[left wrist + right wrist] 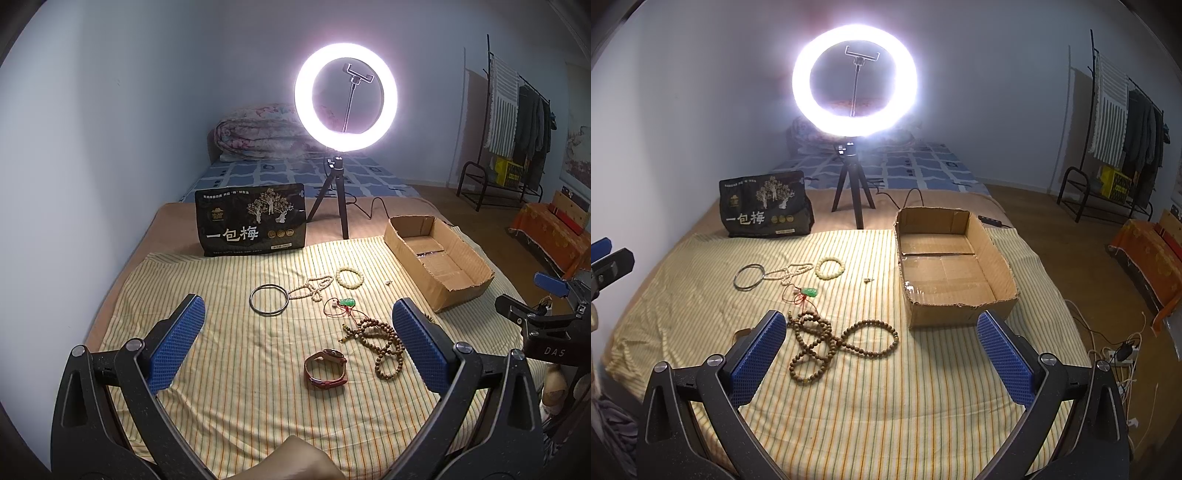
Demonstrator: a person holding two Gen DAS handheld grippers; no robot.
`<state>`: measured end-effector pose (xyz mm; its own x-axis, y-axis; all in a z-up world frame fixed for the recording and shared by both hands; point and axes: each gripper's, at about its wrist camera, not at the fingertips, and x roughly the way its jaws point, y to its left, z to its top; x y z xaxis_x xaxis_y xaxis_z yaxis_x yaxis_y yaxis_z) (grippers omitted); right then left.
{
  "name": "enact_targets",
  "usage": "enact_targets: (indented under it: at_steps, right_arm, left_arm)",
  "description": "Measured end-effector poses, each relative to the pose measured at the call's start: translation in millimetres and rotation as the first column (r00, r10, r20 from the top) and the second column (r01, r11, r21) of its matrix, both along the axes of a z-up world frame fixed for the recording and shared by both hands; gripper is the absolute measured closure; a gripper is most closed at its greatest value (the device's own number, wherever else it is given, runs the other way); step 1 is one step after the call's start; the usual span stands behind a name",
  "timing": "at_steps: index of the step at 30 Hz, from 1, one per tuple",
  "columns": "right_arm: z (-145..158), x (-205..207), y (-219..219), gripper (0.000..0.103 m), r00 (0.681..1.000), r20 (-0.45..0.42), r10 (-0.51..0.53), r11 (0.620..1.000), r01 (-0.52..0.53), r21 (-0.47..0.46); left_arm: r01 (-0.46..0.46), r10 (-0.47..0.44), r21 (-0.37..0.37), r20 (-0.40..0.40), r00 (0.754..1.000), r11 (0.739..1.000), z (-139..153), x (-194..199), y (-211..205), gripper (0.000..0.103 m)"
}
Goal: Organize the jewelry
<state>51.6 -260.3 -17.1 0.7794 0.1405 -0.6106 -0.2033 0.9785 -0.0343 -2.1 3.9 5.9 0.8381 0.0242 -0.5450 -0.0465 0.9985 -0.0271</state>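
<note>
Your striped cloth (pixel 923 406) covers the bed, largest of all. On it the open cardboard box (pixel 993 266) sits at the right, empty. The lit ring light (pixel 854 79) stands behind on its tripod, beside a black snack bag (pixel 764 206) printed "一包梅".

Your left gripper (pixel 295 347) and right gripper (pixel 882 354) both hover with jaws wide apart, holding nothing.

The jewelry lies loose left of the box: brown bead mala (pixel 827 343), red-strap watch (pixel 327 367), metal bangle (pixel 269 300), pearl necklace (pixel 314 288), pale bead bracelet (pixel 830 267), green pendant (pixel 809 292) on red cord.
</note>
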Motion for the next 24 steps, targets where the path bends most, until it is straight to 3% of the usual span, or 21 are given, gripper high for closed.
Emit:
enact_targets:
  at_steps: [24]
  right_arm:
    - [-0.7,-0.2,0.8,0.000,1.000,-0.010,0.005,1.000,-0.005,-0.003]
  left_arm:
    - [0.000,0.000,-0.002,0.000,1.000,1.000,-0.7,-0.6,0.2,0.000]
